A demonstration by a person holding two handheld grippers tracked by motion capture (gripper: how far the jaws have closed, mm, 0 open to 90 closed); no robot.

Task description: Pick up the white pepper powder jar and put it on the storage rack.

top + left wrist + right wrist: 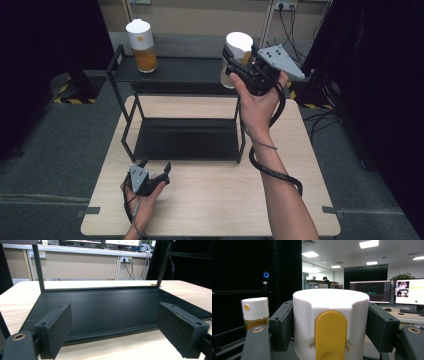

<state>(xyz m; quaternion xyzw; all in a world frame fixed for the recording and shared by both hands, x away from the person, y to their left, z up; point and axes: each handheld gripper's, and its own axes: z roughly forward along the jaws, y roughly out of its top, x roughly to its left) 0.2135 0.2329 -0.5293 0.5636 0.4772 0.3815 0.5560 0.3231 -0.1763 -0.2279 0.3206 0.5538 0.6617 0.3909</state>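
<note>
Left gripper [156,168], low over the wooden table [210,200] at the person's near side, jaws spread wide with nothing between the pads [56,330]. Straight ahead of those jaws, just beyond their tips, the bottom shelf [105,307] of a black two-tier rack [131,112], lying flat on the tabletop and bare. Higher and to that gripper's far left, on the rack's top shelf [185,69], a second jar [141,45] with a white lid and amber contents, standing upright and well apart from both tools. Further right, right gripper [234,63] raised at the level of the rack's top shelf, over its right end, cable trailing down along the forearm, grey three-cornered plate on top. Clamped between its two black pads [283,325], a white-lidded jar [330,322], upright, pads pressing the lid's opposite sides, a yellow tab on the lid facing back along the jaws. Whether the jar's base touches the shelf: impossible to tell. Seen from this gripper, the other jar off to its left, beyond the gripped one.
</note>
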